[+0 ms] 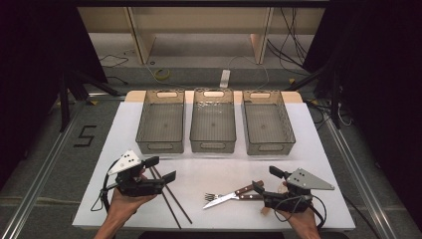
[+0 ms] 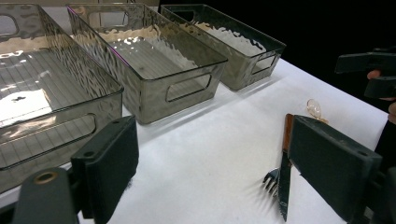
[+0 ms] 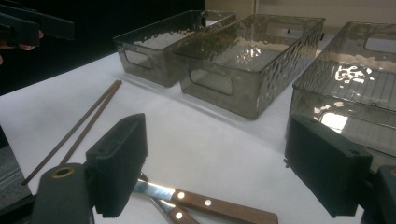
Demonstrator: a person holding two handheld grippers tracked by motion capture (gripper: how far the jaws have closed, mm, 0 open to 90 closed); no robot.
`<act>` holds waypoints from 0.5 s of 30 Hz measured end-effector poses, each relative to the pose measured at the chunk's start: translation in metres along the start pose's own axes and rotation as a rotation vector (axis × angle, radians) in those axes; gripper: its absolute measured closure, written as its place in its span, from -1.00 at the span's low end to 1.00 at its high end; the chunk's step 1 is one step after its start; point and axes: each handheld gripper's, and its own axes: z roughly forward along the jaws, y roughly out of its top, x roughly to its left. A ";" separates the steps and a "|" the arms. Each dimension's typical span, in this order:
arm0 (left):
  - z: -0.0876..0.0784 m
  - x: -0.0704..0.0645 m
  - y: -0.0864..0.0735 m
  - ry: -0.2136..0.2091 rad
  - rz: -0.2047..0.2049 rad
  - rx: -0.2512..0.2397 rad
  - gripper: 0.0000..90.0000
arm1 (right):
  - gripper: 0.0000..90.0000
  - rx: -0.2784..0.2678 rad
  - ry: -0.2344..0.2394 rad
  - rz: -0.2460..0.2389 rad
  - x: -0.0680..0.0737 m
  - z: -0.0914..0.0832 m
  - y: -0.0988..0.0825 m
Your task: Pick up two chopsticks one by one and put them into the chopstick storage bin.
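Both grippers spread, gripping nothing: left gripper (image 1: 158,170) sits over the chopsticks (image 1: 171,199), right gripper (image 1: 267,181) at the wooden handles of knife (image 1: 230,196) and fork (image 1: 213,197). Three empty bins (image 1: 213,127) behind. Suggest pinching one handle low and square, leaving its neighbour flat.

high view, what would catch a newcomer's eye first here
Three clear bins stand in a row across the far side of the white table, all empty. Nearer, chopsticks lie beside the open left gripper, and a knife and fork lie before the open right gripper.
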 end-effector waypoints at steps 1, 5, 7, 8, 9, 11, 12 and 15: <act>0.000 0.000 0.000 0.001 0.000 0.001 -0.65 | -0.51 0.000 0.000 0.001 0.000 0.000 0.000; 0.001 0.001 0.001 0.000 0.001 0.012 -0.65 | -0.51 -0.002 0.002 0.001 0.000 0.000 0.000; 0.002 0.001 0.001 0.004 0.007 0.021 -0.65 | -0.51 -0.002 0.002 0.001 0.000 -0.001 0.000; 0.002 0.001 0.001 0.005 0.009 0.022 -0.65 | -0.51 0.000 0.002 0.001 0.000 -0.001 0.000; 0.002 0.001 0.001 0.005 0.009 0.022 -0.65 | -0.51 0.000 0.002 0.001 0.000 -0.001 0.000; 0.003 0.001 0.002 0.008 0.018 0.034 -0.65 | -0.51 0.003 -0.001 0.000 -0.001 -0.001 0.000; 0.003 0.001 0.003 0.009 0.026 0.043 -0.65 | -0.51 0.002 0.000 0.001 -0.001 -0.001 0.000; 0.006 0.001 0.008 0.066 0.086 0.131 -0.65 | -0.51 0.004 0.001 0.001 -0.001 -0.001 0.000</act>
